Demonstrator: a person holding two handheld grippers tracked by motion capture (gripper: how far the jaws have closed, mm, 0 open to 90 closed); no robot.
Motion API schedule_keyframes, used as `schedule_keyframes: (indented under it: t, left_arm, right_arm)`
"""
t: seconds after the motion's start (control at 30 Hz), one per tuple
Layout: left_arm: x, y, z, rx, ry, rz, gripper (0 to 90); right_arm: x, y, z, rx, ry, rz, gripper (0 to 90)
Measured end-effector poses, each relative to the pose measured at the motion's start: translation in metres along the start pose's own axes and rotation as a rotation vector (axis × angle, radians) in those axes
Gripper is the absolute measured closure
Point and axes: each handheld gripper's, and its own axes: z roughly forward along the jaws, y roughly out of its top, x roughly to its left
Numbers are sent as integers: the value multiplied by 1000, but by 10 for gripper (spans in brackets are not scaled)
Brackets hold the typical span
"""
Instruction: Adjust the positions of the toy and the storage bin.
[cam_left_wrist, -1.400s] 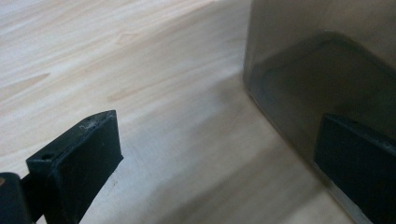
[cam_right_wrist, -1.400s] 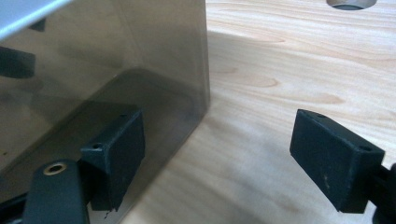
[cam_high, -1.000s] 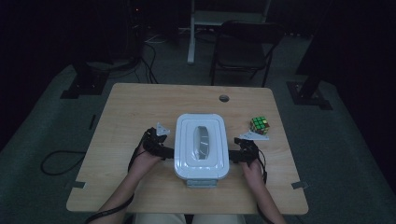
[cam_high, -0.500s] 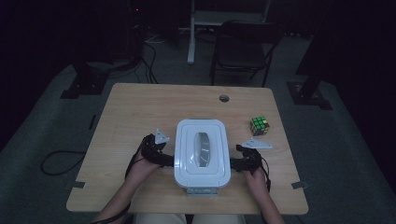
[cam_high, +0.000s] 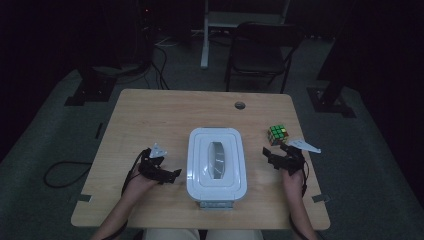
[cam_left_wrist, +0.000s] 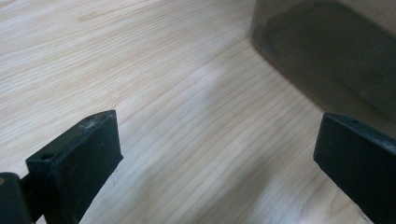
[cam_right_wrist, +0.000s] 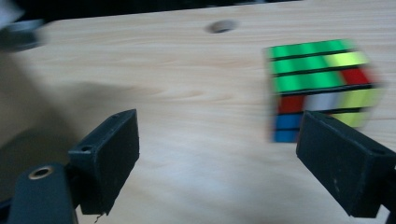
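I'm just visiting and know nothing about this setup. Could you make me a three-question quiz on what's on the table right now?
1. True or false: the left tool grips the white lidded box.
2. Which object lies nearest the right tool?
3. The table's round hole is: A) at the far edge, B) at the near edge.

Key:
1. False; its jaws stand open, apart from the box.
2. The colour cube.
3. A.

Matt wooden table (cam_high: 150, 115), glossy plastic box (cam_high: 216, 162) (smooth lid).
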Motion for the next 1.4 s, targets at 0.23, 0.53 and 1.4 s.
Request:
schedule_keyframes:
  t: [0.23, 0.53, 1.4]
  left_arm:
    - [7, -21, -10, 24, 15, -4, 15]
    - [12, -49, -31, 24, 96, -13, 15]
    - [37, -81, -47, 29, 216, -132, 15]
  right_arm:
    - [-30, 19, 14, 29, -83, 26, 126]
    - [-42, 32, 43, 92, -108, 16, 120]
    - [-51, 22, 59, 179, -148, 7, 275]
